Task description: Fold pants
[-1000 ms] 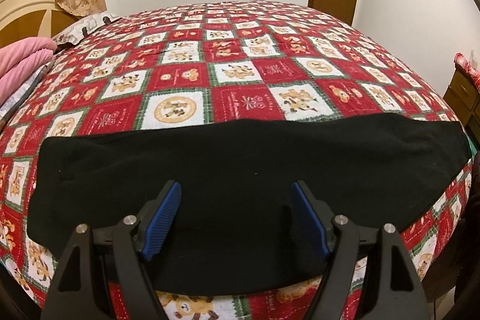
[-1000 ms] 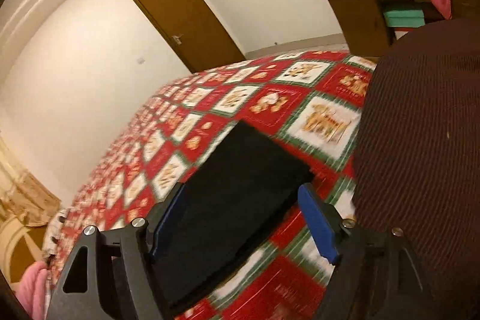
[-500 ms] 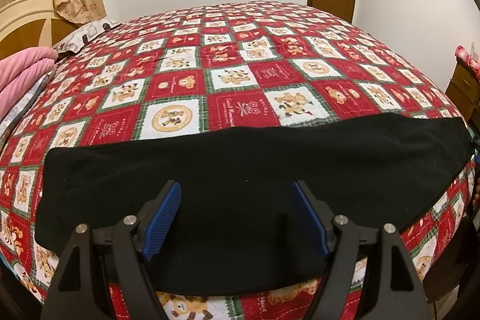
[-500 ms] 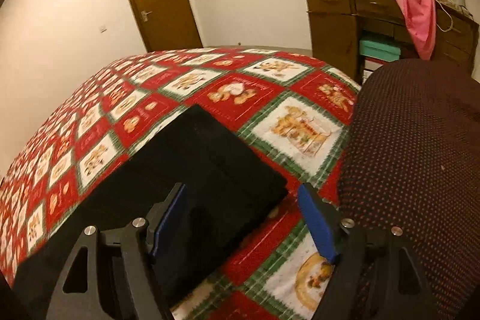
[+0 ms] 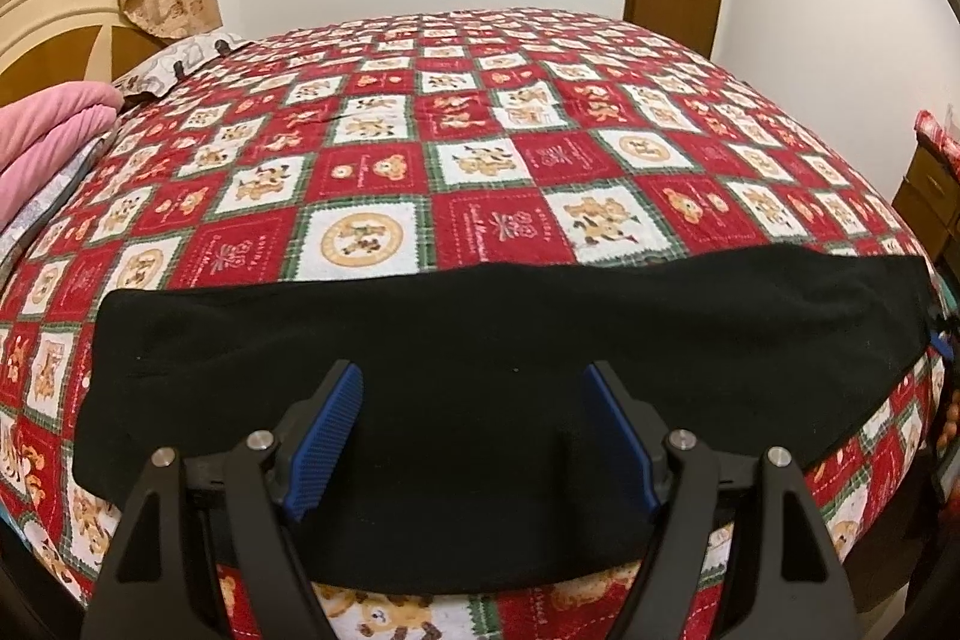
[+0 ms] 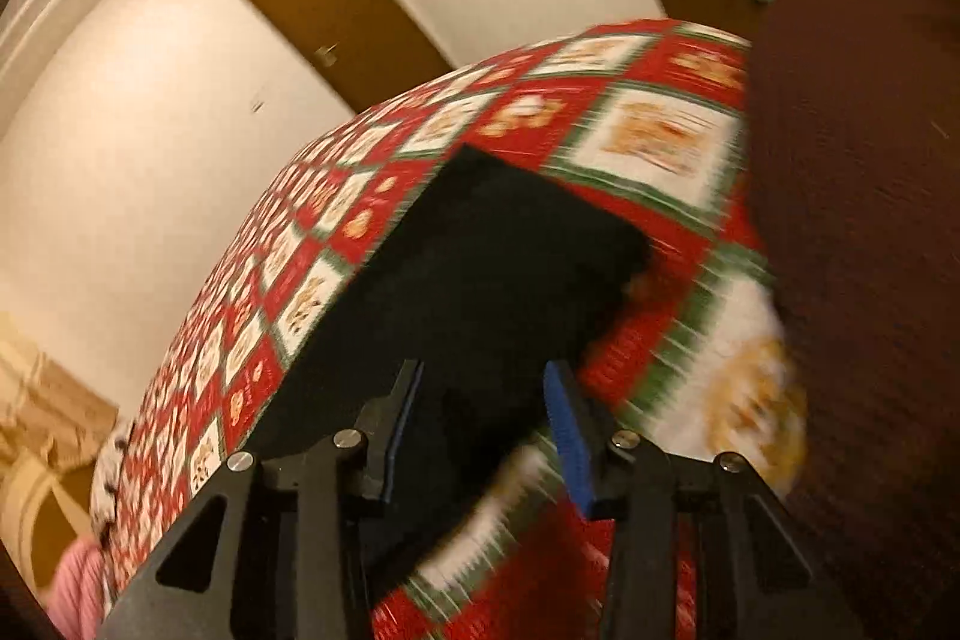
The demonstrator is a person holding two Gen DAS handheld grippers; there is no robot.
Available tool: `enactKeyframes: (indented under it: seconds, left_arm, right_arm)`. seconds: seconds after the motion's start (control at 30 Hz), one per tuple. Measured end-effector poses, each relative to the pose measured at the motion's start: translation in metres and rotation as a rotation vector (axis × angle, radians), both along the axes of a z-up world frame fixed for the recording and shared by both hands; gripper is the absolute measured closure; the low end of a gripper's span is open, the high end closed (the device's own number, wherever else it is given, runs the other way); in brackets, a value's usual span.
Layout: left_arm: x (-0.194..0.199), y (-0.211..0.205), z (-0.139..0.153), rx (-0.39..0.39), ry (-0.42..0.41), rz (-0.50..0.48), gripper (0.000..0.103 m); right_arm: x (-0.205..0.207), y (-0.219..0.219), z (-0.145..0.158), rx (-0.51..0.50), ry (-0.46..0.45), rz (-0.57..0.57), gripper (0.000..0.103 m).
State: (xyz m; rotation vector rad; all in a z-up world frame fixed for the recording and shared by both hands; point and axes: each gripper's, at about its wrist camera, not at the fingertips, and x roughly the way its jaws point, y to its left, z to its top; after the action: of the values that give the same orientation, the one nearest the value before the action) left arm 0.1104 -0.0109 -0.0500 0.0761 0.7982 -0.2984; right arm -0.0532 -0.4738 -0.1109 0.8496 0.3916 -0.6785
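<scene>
Both tools are spread, gripping nothing: my left tool hangs over the middle of the pants, my right tool over one end. Pants lie lengthwise along the bed's near edge, handy for folding end over end.

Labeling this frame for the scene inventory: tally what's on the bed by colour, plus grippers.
Black: 1, the pants, laid flat across the near edge of the bed
Pink: 1, a blanket at the left side
Red patchwork: 1, the quilt
Grippers: 2, left gripper, right gripper, both open
Total: 5
</scene>
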Motion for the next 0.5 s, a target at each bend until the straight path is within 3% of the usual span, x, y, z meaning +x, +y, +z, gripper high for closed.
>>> enactKeyframes:
  seconds: [0.1,0.5]
  left_arm:
    - [0.003,0.0,-0.002,-0.012,0.014,-0.001,0.024]
    - [0.002,-0.003,0.001,0.01,0.005,-0.006,0.024]
  right_arm:
    - [-0.004,0.003,-0.012,0.05,-0.016,-0.016,0.059]
    - [0.013,-0.035,-0.002,0.017,-0.078,-0.092,0.059]
